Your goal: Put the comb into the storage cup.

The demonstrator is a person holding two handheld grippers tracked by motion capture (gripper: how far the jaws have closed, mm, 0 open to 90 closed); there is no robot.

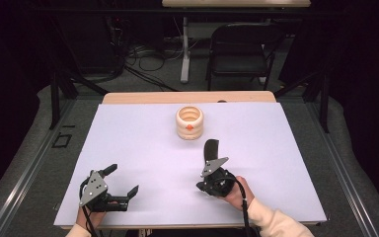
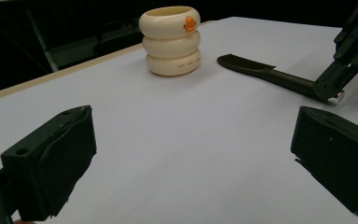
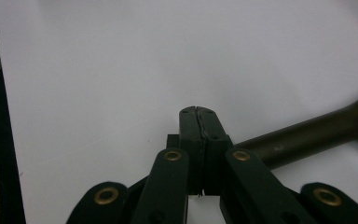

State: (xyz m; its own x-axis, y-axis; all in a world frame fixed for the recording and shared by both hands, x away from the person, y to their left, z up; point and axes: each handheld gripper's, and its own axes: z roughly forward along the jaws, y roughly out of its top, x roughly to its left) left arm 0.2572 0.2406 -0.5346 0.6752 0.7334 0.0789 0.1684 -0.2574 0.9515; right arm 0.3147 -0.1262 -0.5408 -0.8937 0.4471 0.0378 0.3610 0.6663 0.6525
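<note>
A black spatula (image 1: 210, 148) lies flat on the white table (image 1: 143, 148), its blade pointing toward a cream ringed holder (image 1: 189, 122) with an orange dot. The holder (image 2: 171, 40) stands upright just beyond the spatula (image 2: 261, 72). My right gripper (image 1: 201, 185) sits low at the handle's near end, shut, jaws pressed flat together with nothing between them. In the right gripper view the handle (image 3: 307, 135) runs off to the right behind the right gripper (image 3: 196, 112). My left gripper (image 1: 123, 180) rests near the front left, open and holding nothing. My left gripper (image 2: 191, 154) faces the holder.
A black folding chair (image 1: 242, 47) and a table leg with cables stand on the floor beyond the far edge. A black frame post (image 1: 54, 94) rises at the left. White tabletop stretches bare around the holder.
</note>
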